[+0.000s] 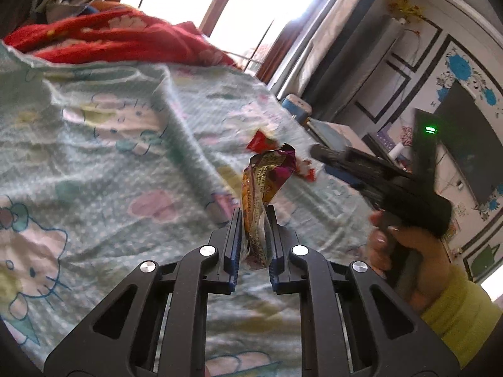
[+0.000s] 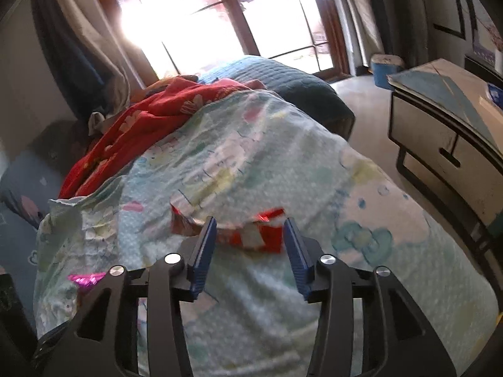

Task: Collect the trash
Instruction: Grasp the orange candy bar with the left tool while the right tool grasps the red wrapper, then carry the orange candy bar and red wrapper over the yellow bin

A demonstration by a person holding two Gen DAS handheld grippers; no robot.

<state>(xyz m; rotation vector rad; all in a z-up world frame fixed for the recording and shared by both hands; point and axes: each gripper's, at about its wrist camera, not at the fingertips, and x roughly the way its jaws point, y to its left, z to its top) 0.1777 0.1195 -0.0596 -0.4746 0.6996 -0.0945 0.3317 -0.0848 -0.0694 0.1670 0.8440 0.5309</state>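
Biggest thing here is the bed [image 2: 257, 298], covered in a pale green cartoon-cat sheet [image 1: 103, 144], with a red blanket [image 1: 119, 36] bunched up at the far end under a bright window [image 2: 195, 15]. Off to the side there's a low cabinet [image 2: 440, 144] and a blue bin [image 2: 385, 66] on the floor by the window.

The right gripper [image 2: 250, 229] is wide open with nothing in it, and a red wrapper [image 2: 248, 235] lies on the sheet right between its blue pads [image 2: 201, 251], just past the tips. It's blurry, so I can't tell if the pads touch it. In the left view you can see that gripper from the side, held by a hand [image 1: 405, 254] in a yellow sleeve, reaching over the same red wrapper [image 1: 261, 141].

The left gripper [image 1: 254, 216] is closed down tight on a crumpled gold and purple wrapper [image 1: 267, 172], which sticks up out of the fingers, lifted off the sheet. A bit of shiny pink foil [image 2: 86, 279] shows at the lower left in the right view.
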